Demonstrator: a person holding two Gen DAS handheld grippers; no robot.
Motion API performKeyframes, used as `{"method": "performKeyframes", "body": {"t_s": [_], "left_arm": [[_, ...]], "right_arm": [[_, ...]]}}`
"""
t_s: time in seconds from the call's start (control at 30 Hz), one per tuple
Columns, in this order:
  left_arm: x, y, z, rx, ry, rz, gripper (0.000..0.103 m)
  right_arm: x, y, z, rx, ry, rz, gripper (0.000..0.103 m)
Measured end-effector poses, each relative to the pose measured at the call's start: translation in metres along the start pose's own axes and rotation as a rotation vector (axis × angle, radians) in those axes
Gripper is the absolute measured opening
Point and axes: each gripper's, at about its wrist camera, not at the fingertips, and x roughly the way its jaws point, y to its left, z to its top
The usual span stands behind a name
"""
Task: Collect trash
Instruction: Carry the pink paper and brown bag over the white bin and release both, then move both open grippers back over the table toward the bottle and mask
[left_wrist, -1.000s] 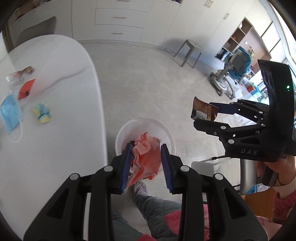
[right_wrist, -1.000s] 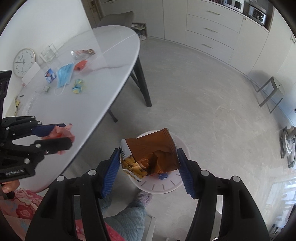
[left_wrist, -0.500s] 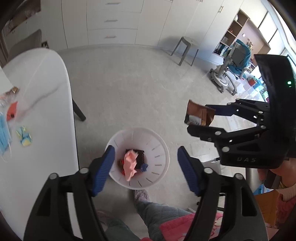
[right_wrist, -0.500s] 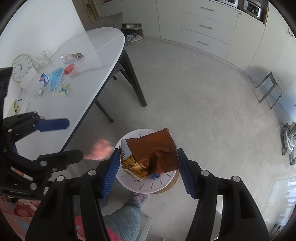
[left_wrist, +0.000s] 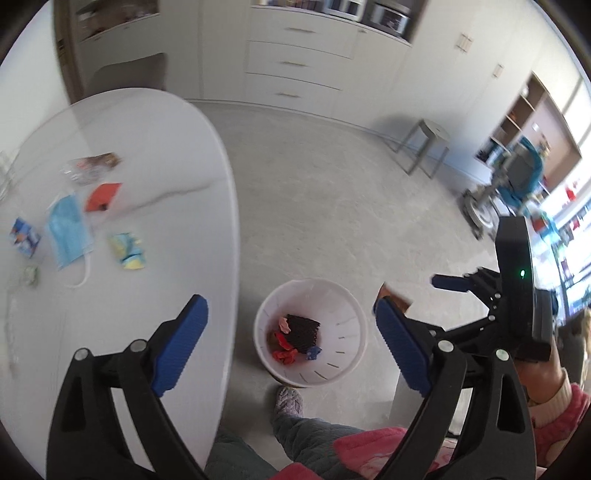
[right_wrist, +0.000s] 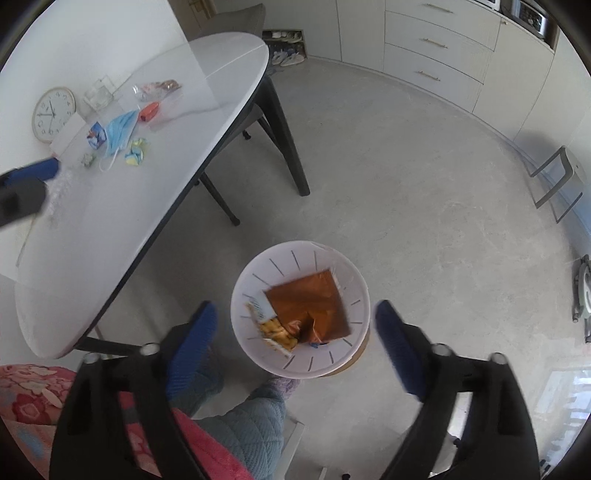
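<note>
Between the spread jaws of the right gripper (right_wrist: 295, 328), straight ahead and below, sits a round white plastic waste bin (right_wrist: 251, 280) with dark slots around its wall. One glossy copper-brown snack wrapper (right_wrist: 308, 308), flat and roughly square with a torn yellow-and-white end, lies over the bin's mouth, free of both ribbed blue pads (right_wrist: 192, 343); these jaws are released and hold nothing.

The left gripper (left_wrist: 291, 339) is likewise let go and holds nothing, its jaws wide apart. Ahead between them the same bin (left_wrist: 343, 332) shows crumpled scraps at its bottom: a dark woven-looking piece, red and pink bits and a small blue one.

Beyond the left jaw, on the smooth white oval worktop (left_wrist: 155, 206), six pieces of trash remain: one pleated blue face mask (left_wrist: 66, 230) with a white ear loop, one orange-red packet (left_wrist: 101, 195), one clear crinkled wrapper (left_wrist: 92, 168), one yellow-and-blue wrapper (left_wrist: 127, 251), one small blue carton (left_wrist: 25, 242) and one tiny greenish scrap (left_wrist: 30, 276). A round wall clock (right_wrist: 53, 114) leans at the worktop's far edge.

Pale mottled grey floor (right_wrist: 406, 192) surrounds the bin, and white drawer cabinets (right_wrist: 432, 48) line the far wall beside a metal-legged stool (right_wrist: 557, 177).
</note>
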Motion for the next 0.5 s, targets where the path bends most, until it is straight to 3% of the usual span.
{"method": "performKeyframes", "body": {"t_s": [0.2, 0.5], "left_arm": [[-0.03, 0.051, -0.016, -0.137, -0.03, 0.101, 0.091], [-0.062, 0.117, -0.048, -0.342, -0.058, 0.172, 0.091]], "right_arm": [[-0.002, 0.004, 0.011, -0.005, -0.005, -0.011, 0.1], [-0.019, 0.027, 0.05, -0.025, -0.063, 0.041, 0.1]]}}
